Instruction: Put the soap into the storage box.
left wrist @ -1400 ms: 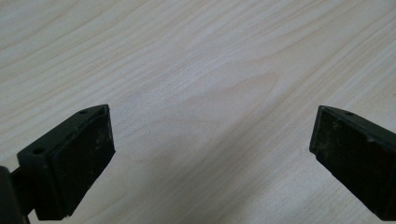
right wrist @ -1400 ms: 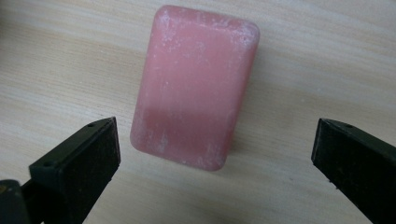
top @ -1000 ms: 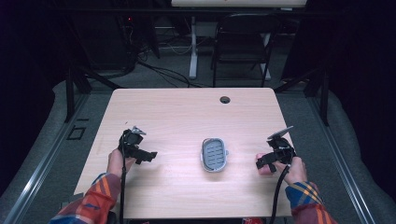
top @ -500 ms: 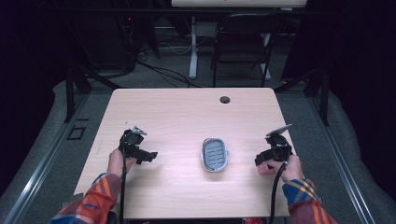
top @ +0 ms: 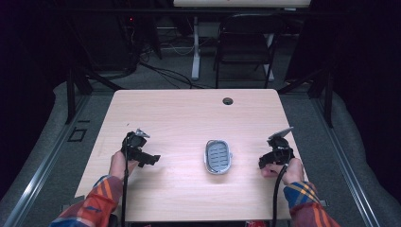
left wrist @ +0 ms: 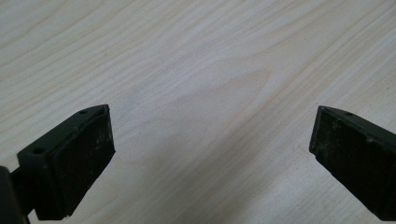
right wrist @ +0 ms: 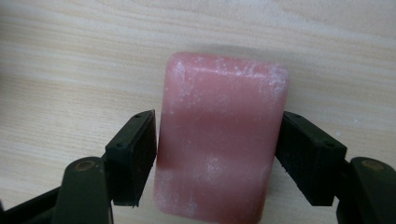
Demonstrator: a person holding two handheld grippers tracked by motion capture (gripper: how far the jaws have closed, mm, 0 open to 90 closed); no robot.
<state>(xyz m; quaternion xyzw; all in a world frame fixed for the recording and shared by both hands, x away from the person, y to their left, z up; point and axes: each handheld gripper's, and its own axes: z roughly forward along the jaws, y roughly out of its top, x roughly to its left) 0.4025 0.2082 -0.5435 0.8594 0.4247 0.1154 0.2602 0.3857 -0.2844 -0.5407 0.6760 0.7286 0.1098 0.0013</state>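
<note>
Both right gripper [right wrist: 217, 154] jaws newly against pink soap [right wrist: 219, 140]

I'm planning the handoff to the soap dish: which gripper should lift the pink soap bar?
Right. The right gripper has just closed its jaws against the pink soap bar; the left gripper stands open over bare table.

Probably a lab: dark cabled room [top: 156, 56].

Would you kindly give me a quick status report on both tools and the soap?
Right tool just closed on pink rectangular soap bar, flat on table. Left tool open over bare wood. Grey oval soap dish between them, path clear.
</note>
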